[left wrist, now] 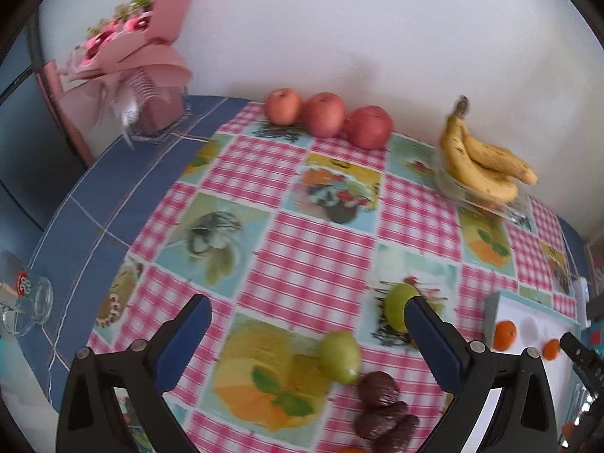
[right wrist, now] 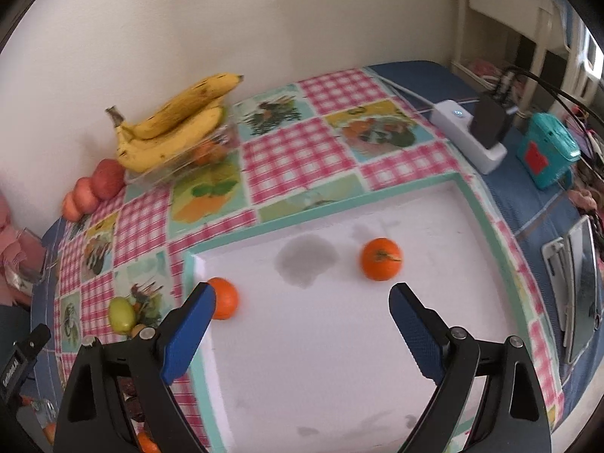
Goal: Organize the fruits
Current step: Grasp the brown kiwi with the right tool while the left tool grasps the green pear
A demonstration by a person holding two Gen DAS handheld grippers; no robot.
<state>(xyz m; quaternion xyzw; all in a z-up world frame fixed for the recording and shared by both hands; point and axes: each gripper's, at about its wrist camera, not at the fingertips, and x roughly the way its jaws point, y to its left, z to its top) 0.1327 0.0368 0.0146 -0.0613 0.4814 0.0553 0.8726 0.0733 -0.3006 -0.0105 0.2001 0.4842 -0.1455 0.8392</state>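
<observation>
Inside tray rim [right wrist: 321,204], two oranges [right wrist: 381,259] apart, right gripper [right wrist: 302,304] spread.

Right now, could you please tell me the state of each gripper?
Left gripper: open, holding nothing.
Right gripper: open, holding nothing, above the white tray.

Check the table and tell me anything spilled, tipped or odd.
The glass mug lies on its side on the blue cloth at the table's left edge. The white tray shows grey stains between its two oranges. Both grippers are open and empty.
</observation>
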